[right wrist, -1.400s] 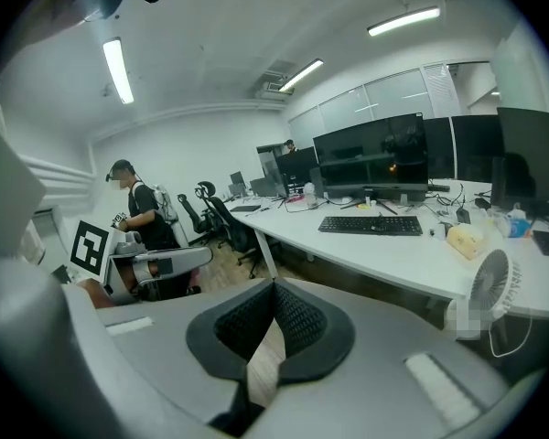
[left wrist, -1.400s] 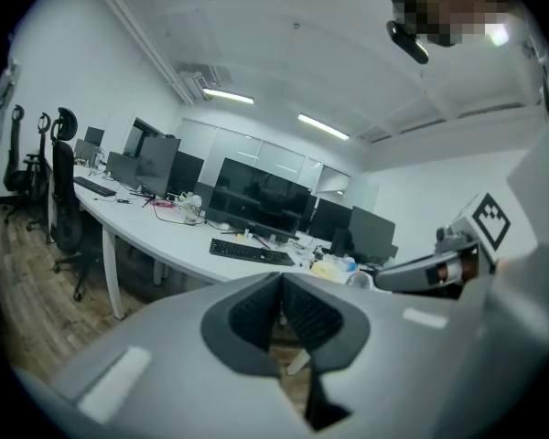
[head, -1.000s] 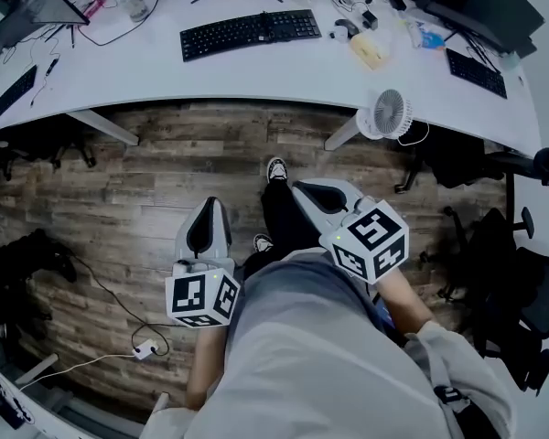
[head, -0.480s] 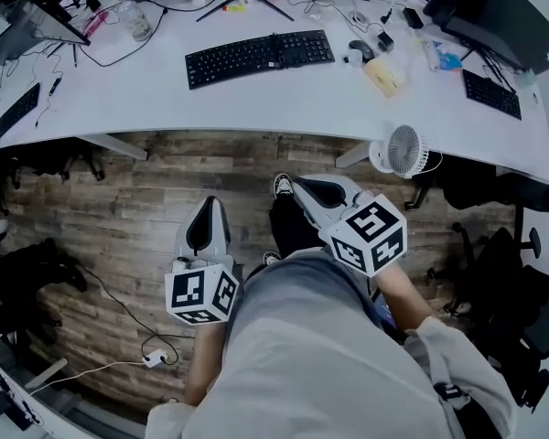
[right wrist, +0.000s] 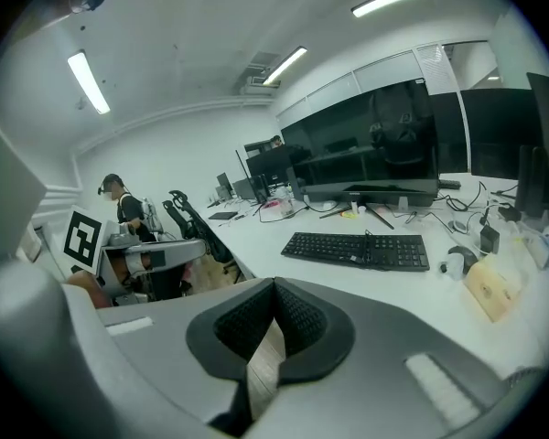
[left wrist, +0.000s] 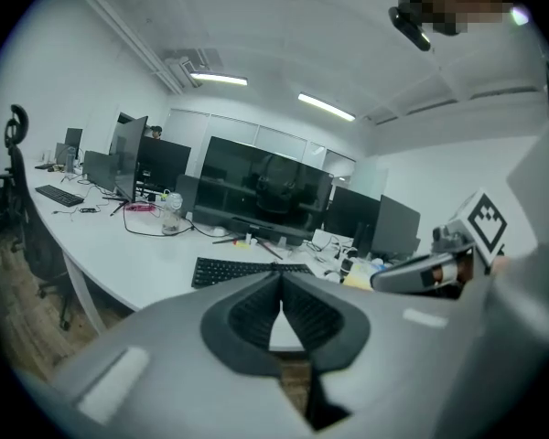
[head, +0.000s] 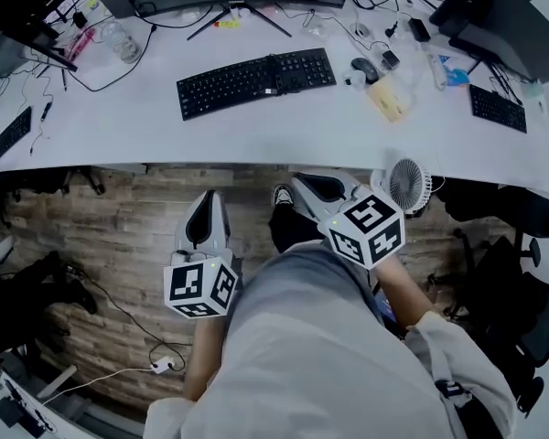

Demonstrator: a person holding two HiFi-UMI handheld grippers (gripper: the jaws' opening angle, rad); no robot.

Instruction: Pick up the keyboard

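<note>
Desk [head: 284, 131] closer than before, black keyboard [head: 256, 79] lying on it, left gripper [head: 210, 196] and right gripper [head: 296, 180] jaws together

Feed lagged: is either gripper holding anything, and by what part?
Nothing. Left gripper and right gripper are shut, empty; keyboard lies on the desk.

A black keyboard [head: 256, 82] is seen lying on the white desk [head: 165, 135]. A mouse [head: 367, 69] is placed right of the keyboard, a clear bottle [head: 121, 39] left of it. The left gripper [head: 209, 199] and right gripper [head: 300, 185] are held well short of the keyboard.
</note>
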